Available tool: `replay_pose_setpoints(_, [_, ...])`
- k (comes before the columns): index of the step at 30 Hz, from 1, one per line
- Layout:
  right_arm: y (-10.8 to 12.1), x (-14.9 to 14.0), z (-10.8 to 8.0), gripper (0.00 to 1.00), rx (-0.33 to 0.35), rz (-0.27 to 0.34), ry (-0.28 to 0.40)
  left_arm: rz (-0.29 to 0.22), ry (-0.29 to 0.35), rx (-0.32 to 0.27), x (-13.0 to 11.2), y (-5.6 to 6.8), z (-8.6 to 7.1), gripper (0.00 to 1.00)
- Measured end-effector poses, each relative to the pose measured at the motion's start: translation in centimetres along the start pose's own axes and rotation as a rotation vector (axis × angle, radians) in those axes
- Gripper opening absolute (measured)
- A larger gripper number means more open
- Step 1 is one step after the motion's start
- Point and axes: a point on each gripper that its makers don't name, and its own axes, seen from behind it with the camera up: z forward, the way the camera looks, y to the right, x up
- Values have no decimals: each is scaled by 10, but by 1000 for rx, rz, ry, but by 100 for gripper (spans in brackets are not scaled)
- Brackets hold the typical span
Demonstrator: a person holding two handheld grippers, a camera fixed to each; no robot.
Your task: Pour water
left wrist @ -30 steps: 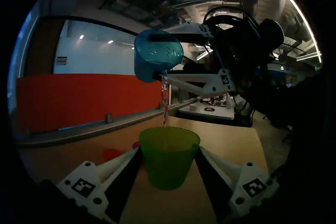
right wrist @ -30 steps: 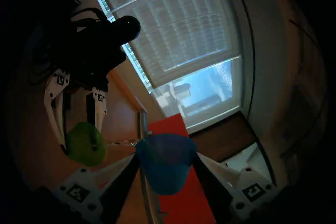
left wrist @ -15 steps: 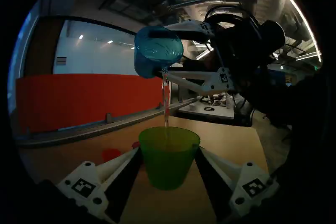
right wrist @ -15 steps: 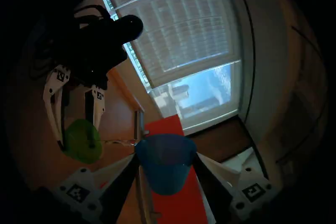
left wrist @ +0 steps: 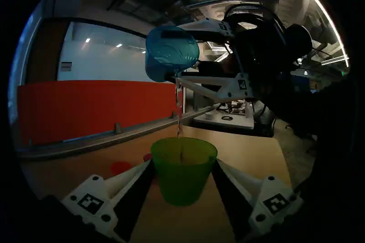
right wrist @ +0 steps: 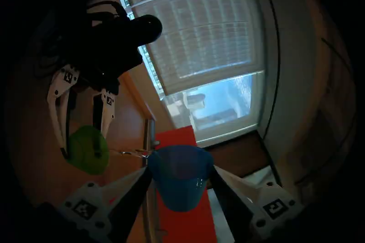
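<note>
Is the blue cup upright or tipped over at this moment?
Tipped. The blue cup, held by the right gripper, lies sideways, and a thin stream of water falls from its rim into the green cup below.

Green cup [left wrist: 184,174] mostly hides a small red thing [left wrist: 147,157].

A wooden table [left wrist: 246,152] fronts an orange partition [left wrist: 91,106] (ceiling strip lights [left wrist: 321,12] overhead) and blinds-covered windows [right wrist: 200,33].
</note>
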Motion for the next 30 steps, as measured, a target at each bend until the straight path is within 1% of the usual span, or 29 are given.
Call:
replay_pose_setpoints(15, [8,0,-1,90,-19,-44,-6,0,2,1,1,-1,1,85])
replay_pose_setpoints(23, [13,2,-2,90,-29,-57,2,1,1,2,0,-2,2,85])
replay_pose_setpoints(30, [13,3,-1,90,-27,-83,1,-1,1,3,0,-3,1,85])
